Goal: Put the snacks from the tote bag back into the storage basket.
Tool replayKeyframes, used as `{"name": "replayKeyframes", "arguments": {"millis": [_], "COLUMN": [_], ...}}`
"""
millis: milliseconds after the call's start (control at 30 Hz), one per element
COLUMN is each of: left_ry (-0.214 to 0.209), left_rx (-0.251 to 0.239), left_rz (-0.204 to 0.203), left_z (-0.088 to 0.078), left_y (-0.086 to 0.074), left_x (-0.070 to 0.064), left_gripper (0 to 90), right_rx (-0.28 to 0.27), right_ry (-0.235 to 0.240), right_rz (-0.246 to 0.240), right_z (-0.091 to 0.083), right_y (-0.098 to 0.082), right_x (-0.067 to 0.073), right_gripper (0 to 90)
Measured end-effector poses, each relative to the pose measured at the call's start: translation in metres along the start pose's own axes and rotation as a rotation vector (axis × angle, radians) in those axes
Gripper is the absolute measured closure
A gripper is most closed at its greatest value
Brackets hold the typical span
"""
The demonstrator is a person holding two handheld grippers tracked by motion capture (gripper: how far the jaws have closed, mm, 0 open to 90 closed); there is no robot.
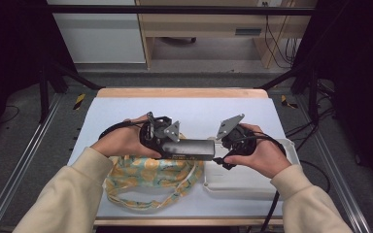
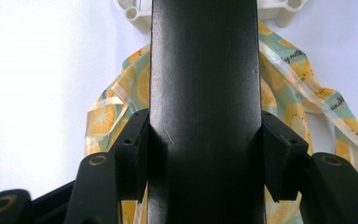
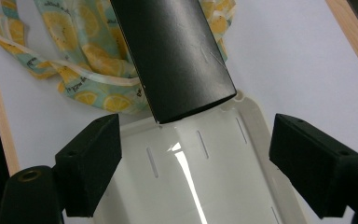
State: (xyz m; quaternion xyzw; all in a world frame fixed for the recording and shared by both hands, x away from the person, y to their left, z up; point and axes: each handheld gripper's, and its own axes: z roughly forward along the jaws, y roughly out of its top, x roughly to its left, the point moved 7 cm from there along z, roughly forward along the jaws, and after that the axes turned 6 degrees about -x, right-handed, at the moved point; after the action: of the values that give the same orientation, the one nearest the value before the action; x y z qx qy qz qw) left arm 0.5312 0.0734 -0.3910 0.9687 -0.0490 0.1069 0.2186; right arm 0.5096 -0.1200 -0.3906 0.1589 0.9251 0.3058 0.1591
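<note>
A long black box [image 1: 189, 148] hangs level above the table between the person's two hands. My left gripper [image 1: 167, 145] is shut on it, and in the left gripper view the box [image 2: 205, 93] runs straight ahead with both pads [image 2: 133, 154] pressed on its sides. My right gripper [image 1: 225, 149] stands open at the box's right end. The right gripper view has the box's end [image 3: 172, 56] just beyond the spread jaws [image 3: 209, 158], which do not touch it. Under the box lies a lemon-print cloth bag [image 1: 145, 174].
A white plastic tray [image 1: 252, 184] sits at the front right of the white mat [image 1: 194, 109], under the right hand; its slotted floor [image 3: 223, 186] lies below the right jaws. The bag's straps [image 1: 141, 201] trail toward the table's front edge.
</note>
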Motion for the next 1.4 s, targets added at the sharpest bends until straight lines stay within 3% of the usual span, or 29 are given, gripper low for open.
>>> {"name": "replayKeyframes", "arguments": {"millis": [267, 733, 1400], "left_ry": [-0.006, -0.014, -0.015], "left_rx": [0.010, -0.011, -0.038], "left_rz": [0.007, 0.020, 0.031], "left_z": [0.004, 0.006, 0.004], "left_y": [0.003, 0.011, 0.016], "left_x": [-0.002, -0.007, -0.011], "left_gripper": [43.0, 43.0, 43.0], "right_rx": [0.035, 0.090, 0.152], "right_ry": [0.017, 0.060, 0.118], "right_rz": [-0.045, -0.078, -0.139], "right_z": [0.005, 0.020, 0.034], "right_y": [0.003, 0.005, 0.006], "right_x": [0.002, 0.005, 0.011], "right_gripper": [17.1, 20.5, 36.2]}}
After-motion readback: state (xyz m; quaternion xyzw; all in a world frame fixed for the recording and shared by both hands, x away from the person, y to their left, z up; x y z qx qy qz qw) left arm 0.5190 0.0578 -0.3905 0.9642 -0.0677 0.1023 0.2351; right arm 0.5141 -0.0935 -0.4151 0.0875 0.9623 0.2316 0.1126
